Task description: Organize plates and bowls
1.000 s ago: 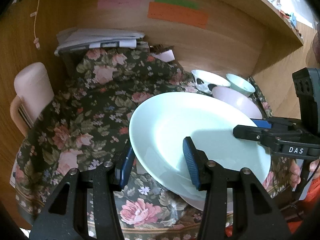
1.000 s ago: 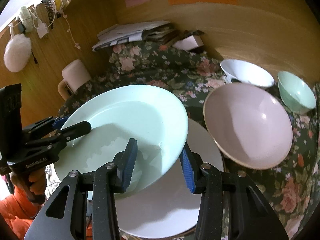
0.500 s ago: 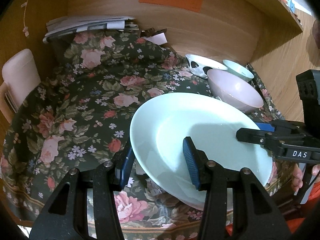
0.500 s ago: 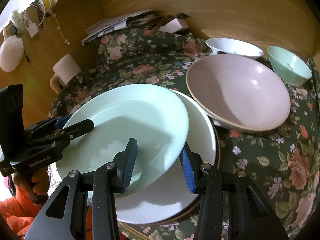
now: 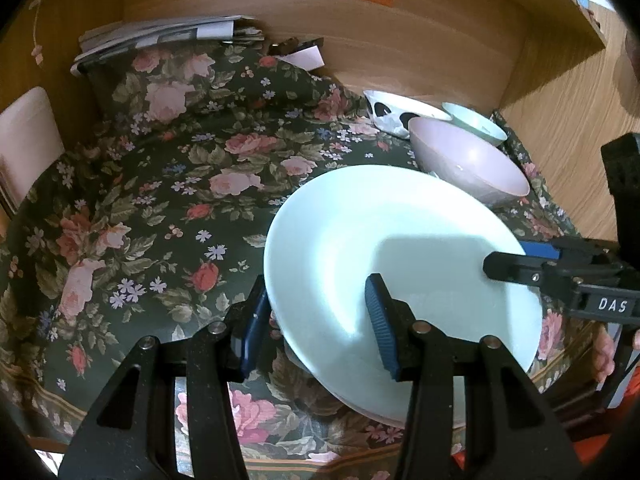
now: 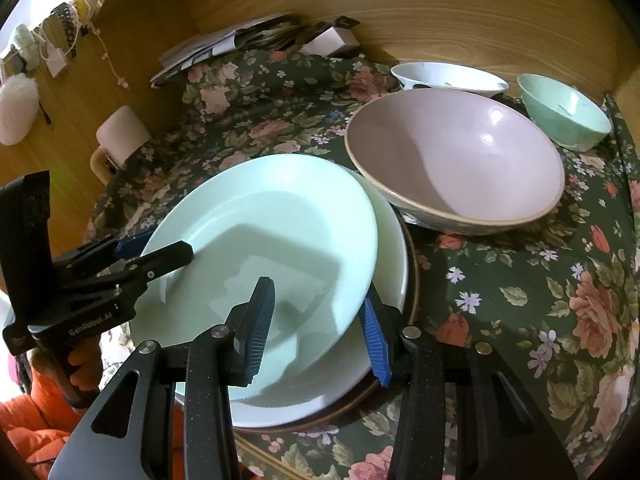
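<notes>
The pale mint-green plate [image 6: 264, 240] is held from two sides at once. The right gripper [image 6: 320, 324] straddles the rim at about 5 o'clock in its own view, one blue pad on the upper face and one beneath, closed on the edge. The left gripper [image 5: 320, 322] takes the opposite rim in the same manner, gripping it with one pad above and one below. A two-point hold appears chosen to keep a wide, shallow plate steady and to control its tilt while it is set down.

The plate sits tilted directly over a white plate [image 6: 390, 240], which rests in turn on a brown-rimmed plate [image 6: 414, 256]. The far edge lies low against the white plate; the near edge stays raised on the pads. In my judgement this is the closing stage of stacking, with release not yet made.

Condition of the green plate: glossy, plain, unmarked, with a broad flat rim and shallow well. No chips or soiling are visible. Gripper shadows fall across its centre.

At 1 o'clock in the right wrist view stands a large pink bowl [image 6: 456, 160], just beside the stack. Behind it sit a white patterned bowl [image 6: 448, 78] and a small green bowl [image 6: 564, 112]. All rest on the floral tablecloth [image 5: 160, 200].
</notes>
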Tool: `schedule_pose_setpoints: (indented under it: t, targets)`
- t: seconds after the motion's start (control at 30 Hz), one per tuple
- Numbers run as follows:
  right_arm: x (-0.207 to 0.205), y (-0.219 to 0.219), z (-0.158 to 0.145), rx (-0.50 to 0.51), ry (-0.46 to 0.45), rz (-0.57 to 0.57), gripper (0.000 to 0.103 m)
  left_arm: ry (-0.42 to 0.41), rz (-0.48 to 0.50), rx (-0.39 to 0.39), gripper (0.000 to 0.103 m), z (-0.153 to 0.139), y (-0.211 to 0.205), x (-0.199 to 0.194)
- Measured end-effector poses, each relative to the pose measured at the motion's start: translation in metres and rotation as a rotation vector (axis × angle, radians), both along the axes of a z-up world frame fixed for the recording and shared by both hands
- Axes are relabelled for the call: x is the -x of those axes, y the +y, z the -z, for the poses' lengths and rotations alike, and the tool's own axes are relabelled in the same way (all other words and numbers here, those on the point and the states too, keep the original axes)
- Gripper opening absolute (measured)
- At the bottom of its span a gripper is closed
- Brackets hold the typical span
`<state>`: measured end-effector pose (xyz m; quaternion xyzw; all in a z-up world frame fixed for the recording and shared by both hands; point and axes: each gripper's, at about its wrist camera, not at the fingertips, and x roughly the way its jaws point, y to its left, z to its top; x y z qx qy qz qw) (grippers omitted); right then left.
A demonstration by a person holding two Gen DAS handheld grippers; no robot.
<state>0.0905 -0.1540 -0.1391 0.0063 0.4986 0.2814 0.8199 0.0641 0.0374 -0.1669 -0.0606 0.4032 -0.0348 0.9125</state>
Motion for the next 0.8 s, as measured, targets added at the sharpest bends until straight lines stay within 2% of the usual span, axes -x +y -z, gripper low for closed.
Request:
schedule_pose_setpoints:
  t: [0.1,0.33,0.57,0.7,0.8]
  targets:
    - [0.002,0.0,-0.002,0.001,-0.003,-0.003,0.039,-0.004,0.002,-0.023,0.047,0.001,-0.003,0.001]
    - [0.006,0.001,-0.004,0.023,-0.008,-0.017,0.039,-0.002,0.005,-0.019,0.047,0.001,-0.001,0.0]
    - [0.008,-0.006,-0.008,0.0,0.011,-0.005,0.039,-0.008,-0.001,-0.027,0.047,-0.003,0.001,0.0]
    - [0.01,-0.009,-0.013,0.007,-0.002,0.014,0.039,-0.019,-0.011,-0.03,0.047,-0.01,0.006,-0.001]
    - [0.012,-0.016,-0.021,0.041,-0.049,0.039,0.039,-0.026,-0.014,-0.027,0.047,-0.017,0.008,-0.004]
